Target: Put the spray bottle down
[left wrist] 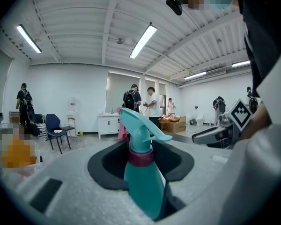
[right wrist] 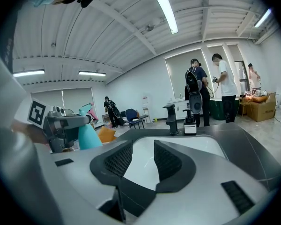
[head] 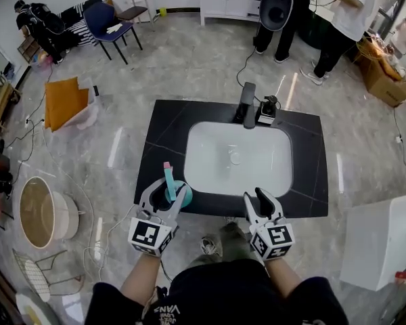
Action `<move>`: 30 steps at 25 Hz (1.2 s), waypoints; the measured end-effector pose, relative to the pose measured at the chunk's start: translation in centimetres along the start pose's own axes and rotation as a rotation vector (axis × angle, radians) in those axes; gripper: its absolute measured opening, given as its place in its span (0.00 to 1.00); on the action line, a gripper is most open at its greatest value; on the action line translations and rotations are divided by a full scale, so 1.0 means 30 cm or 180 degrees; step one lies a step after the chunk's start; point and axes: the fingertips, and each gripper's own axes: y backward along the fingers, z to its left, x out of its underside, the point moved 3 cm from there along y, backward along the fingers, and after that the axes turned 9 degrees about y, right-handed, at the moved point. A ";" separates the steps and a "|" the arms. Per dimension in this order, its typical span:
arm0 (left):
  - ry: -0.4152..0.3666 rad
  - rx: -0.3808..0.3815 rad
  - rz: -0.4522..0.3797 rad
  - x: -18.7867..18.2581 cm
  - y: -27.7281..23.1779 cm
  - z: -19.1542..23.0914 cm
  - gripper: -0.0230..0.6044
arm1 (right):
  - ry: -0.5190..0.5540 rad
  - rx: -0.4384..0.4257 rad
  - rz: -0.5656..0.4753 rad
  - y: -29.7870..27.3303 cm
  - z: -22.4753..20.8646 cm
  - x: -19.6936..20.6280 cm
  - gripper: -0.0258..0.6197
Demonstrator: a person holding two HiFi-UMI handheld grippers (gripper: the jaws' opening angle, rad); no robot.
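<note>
One teal spray bottle (head: 169, 179) (pink collar) is clamped upright in the left gripper (head: 166, 193) over the black counter's (head: 169, 124) near-left edge, beside one white sink (head: 216, 161). The right gripper's (head: 256, 196) jaws are apart, holding nothing.

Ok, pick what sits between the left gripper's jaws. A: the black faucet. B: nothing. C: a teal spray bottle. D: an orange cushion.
C: the left gripper has its jaws closed on the body of the teal spray bottle, while the right gripper has its jaws apart with nothing between them.
</note>
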 end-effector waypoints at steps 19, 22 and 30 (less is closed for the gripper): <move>-0.0100 -0.0053 -0.0021 -0.072 -0.436 0.134 0.29 | 0.0060 -0.0277 0.0076 -0.314 -0.217 -0.071 0.24; -0.0120 -0.0032 -0.0014 -0.078 -0.504 0.148 0.29 | 0.0069 -0.0344 0.0079 -0.355 -0.229 -0.083 0.24; -0.0308 0.0063 0.0020 -0.073 -0.702 0.172 0.29 | 0.0044 -0.0460 0.0147 -0.415 -0.280 -0.066 0.24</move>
